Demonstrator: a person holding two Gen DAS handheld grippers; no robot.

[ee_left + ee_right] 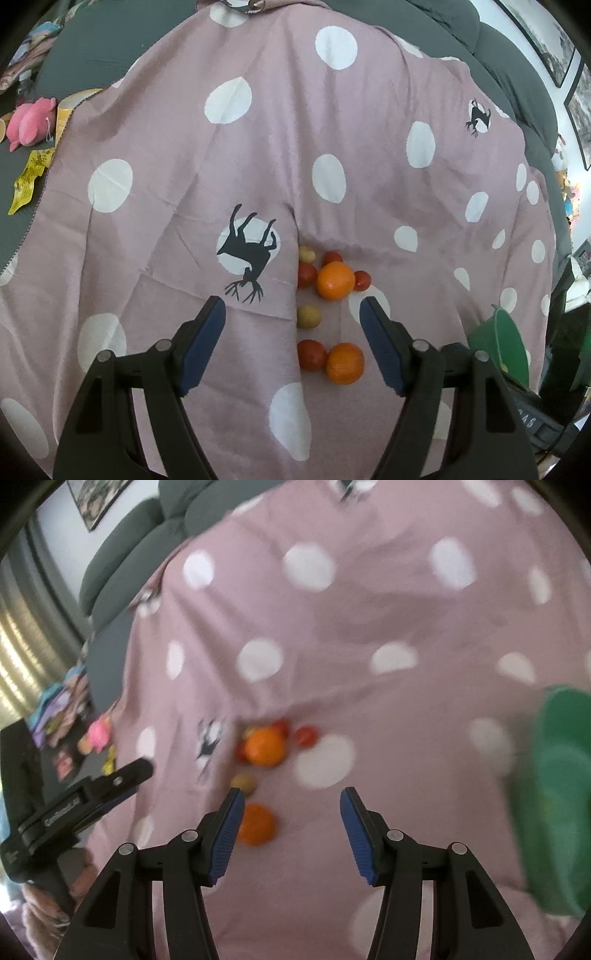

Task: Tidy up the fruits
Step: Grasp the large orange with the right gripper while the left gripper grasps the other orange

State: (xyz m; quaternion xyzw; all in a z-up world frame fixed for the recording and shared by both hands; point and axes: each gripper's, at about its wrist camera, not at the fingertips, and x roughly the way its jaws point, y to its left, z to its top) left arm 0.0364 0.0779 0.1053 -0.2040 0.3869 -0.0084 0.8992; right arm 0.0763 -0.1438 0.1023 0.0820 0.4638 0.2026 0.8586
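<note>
Two oranges (335, 280) (345, 363) lie among small red (312, 355) and yellowish fruits (308, 316) in a fold near the middle of the pink dotted cloth (177, 229). Both the left gripper (293, 314) and the right gripper (291, 801) hang above them with jaws spread, grasping nothing. A green bowl (561, 790) sits at the cloth's right edge.

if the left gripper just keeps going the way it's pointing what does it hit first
Most likely the yellowish fruit lying alone on the pink cloth, centred ahead of the open left gripper. Depth is hard to judge; the near orange sits lower, closer in.
</note>
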